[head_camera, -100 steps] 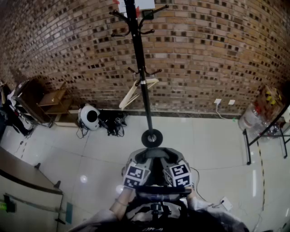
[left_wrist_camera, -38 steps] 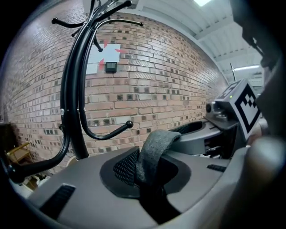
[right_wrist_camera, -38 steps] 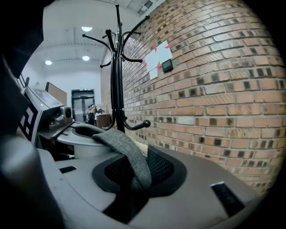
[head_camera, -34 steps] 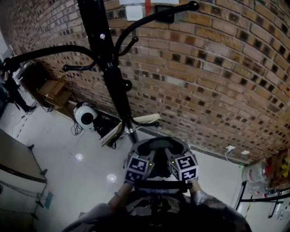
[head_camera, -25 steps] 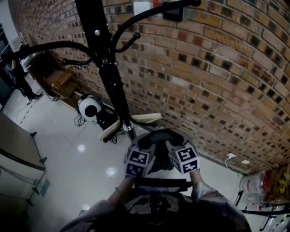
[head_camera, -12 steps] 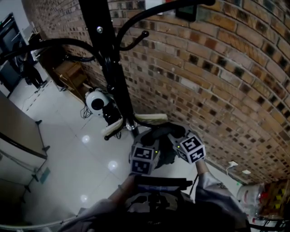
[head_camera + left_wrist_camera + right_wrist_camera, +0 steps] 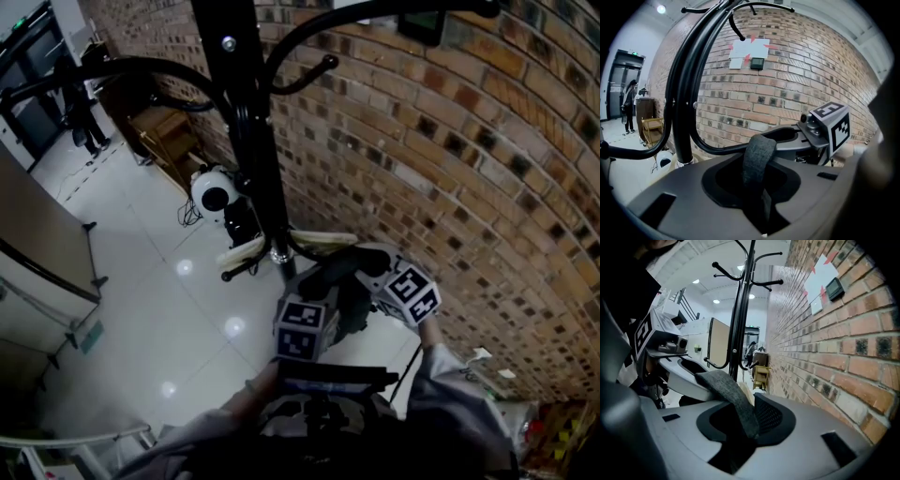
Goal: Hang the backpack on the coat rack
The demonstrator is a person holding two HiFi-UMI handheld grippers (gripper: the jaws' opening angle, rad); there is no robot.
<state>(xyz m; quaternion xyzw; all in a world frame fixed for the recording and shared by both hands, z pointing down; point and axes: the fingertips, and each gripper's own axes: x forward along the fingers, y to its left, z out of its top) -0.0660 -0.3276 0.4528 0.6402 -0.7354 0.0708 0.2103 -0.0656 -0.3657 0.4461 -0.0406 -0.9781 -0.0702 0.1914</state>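
Observation:
The black coat rack (image 7: 248,122) stands close in front of me, its pole (image 7: 682,93) and curved upper hooks (image 7: 738,310) above the grippers. Both grippers hold the backpack's grey top handle (image 7: 330,269), just right of the pole. My left gripper (image 7: 314,298) is shut on the handle (image 7: 757,159), which runs down into its jaws (image 7: 757,197). My right gripper (image 7: 375,272) is shut on the other end (image 7: 726,390), nearer the brick wall. The dark pack body (image 7: 352,314) hangs between and below them, mostly hidden.
A brick wall (image 7: 469,150) runs close on the right. A wooden hanger (image 7: 309,242) sits on a low hook. On the floor lie a white round device with cables (image 7: 214,192) and a wooden shelf (image 7: 164,131). A partition (image 7: 37,272) stands at left, and a person (image 7: 629,105) far off.
I have come closer to the rack, and its pole now looms larger. The right gripper has shifted right toward the wall. Both grippers have rolled, still holding the handle.

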